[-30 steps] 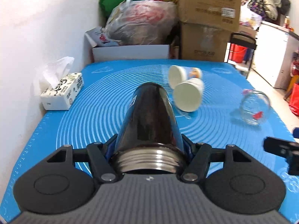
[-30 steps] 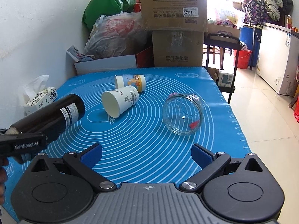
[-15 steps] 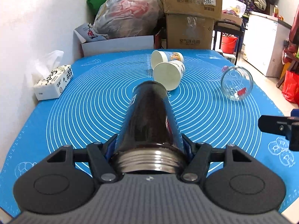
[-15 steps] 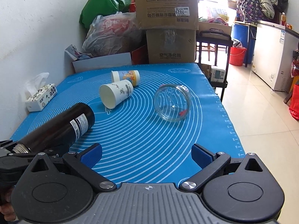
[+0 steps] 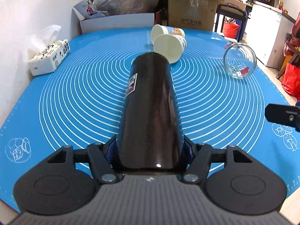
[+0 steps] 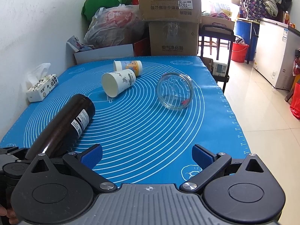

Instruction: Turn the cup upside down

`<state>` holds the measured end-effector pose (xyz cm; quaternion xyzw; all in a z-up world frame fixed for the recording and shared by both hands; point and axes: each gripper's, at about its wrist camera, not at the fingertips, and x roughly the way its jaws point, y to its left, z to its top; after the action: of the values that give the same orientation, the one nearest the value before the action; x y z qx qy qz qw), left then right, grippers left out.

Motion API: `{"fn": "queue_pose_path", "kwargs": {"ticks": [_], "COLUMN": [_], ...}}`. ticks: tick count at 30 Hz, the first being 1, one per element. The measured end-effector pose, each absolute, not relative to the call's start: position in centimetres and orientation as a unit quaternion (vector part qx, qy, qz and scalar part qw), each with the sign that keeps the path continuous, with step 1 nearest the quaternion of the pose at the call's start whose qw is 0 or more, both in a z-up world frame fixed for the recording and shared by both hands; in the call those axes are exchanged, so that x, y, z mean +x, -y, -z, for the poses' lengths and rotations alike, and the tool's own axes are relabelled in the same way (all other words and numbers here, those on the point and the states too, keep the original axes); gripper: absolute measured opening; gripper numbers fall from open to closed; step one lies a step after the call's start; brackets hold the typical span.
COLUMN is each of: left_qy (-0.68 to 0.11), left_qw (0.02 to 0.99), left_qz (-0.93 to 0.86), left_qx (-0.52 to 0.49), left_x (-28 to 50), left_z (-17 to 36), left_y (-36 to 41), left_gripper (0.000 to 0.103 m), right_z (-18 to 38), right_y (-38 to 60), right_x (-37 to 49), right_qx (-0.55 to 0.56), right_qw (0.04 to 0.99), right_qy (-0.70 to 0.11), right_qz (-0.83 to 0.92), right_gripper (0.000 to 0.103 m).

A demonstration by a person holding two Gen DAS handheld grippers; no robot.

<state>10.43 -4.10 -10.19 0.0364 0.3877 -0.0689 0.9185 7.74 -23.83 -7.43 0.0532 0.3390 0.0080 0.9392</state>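
Observation:
My left gripper (image 5: 150,150) is shut on a black steel flask cup (image 5: 150,108) near its threaded mouth; the closed base points away over the blue mat (image 5: 65,93). In the right wrist view the flask (image 6: 63,127) slants up from the lower left, held above the mat. My right gripper (image 6: 147,155) is open and empty over the mat's front edge. Its finger (image 5: 281,114) shows at the right edge of the left wrist view.
Two paper cups (image 6: 119,85) (image 6: 128,67) lie on their sides at the far middle of the mat. A clear glass jar (image 6: 175,92) lies on its side to the right. A tissue box (image 6: 42,90) sits by the left wall. Boxes and bags stand behind the table.
The left gripper has tipped the flask's far end lower and pulled back; the threaded mouth is now hidden behind the gripper body. The right gripper has drawn back slightly and stays open.

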Motion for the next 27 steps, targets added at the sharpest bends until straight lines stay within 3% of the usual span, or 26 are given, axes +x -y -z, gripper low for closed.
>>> {"fn": "queue_pose_path", "kwargs": {"ticks": [10, 12, 13, 27], "left_qy": [-0.401, -0.394, -0.391, -0.395], "left_qw": [0.914, 0.917, 0.919, 0.917], "left_qz": [0.062, 0.054, 0.052, 0.054], "left_qx": [0.019, 0.019, 0.017, 0.003], "left_x": [10.8, 10.8, 10.7, 11.1], "left_z": [9.8, 9.3, 9.1, 8.4], "left_y": [3.4, 3.1, 3.0, 1.7], "left_gripper": [0.070, 0.083, 0.084, 0.086], "right_z": [7.5, 7.5, 7.5, 6.5], "right_y": [23.3, 23.1, 23.0, 22.2], "right_x": [8.0, 8.1, 8.2, 8.1], "right_qx": [0.050, 0.050, 0.051, 0.049], "right_qw": [0.937, 0.937, 0.936, 0.939], "right_qy": [-0.345, -0.346, -0.347, -0.339], "right_qz": [-0.013, -0.014, -0.015, -0.023], "right_gripper": [0.103, 0.103, 0.103, 0.103]}}
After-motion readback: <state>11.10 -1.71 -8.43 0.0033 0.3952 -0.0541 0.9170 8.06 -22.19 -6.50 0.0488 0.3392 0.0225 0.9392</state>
